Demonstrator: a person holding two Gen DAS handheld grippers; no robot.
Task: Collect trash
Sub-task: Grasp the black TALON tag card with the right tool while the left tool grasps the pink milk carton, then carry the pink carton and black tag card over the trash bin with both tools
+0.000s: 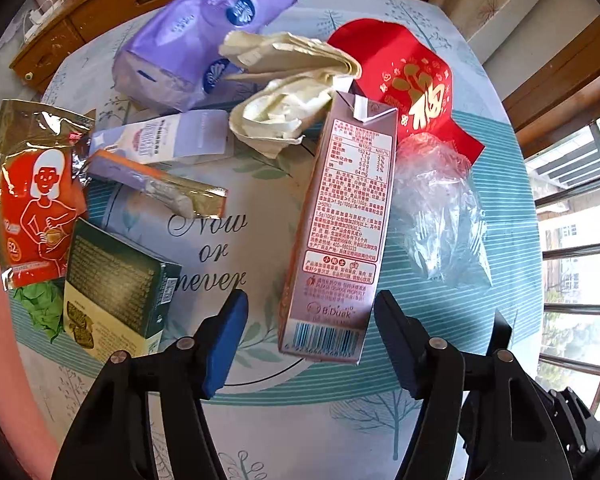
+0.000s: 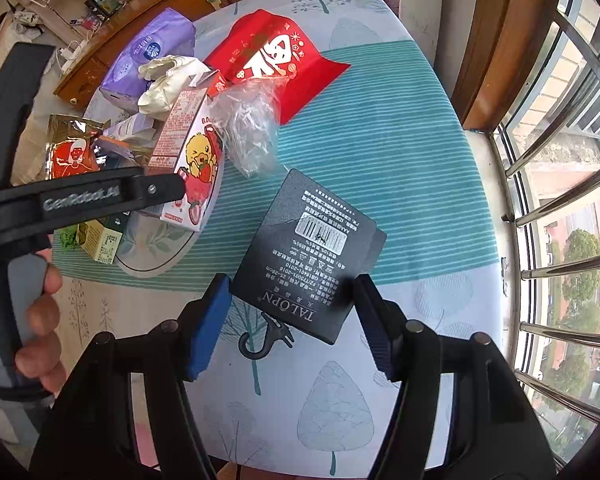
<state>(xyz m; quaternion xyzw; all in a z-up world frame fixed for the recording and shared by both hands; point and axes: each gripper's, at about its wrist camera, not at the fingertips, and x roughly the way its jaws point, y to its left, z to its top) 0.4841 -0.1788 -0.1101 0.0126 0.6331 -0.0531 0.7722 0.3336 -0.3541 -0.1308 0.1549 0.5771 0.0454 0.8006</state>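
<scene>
Only rightward: black packet (image 2: pixel 306 256) between tongs (image 2: pixel 291 316).

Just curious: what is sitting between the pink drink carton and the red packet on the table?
A crumpled clear plastic bag lies between the pink drink carton and the red packet. The right wrist view shows it best; it touches the carton and overlaps the packet's edge.
</scene>
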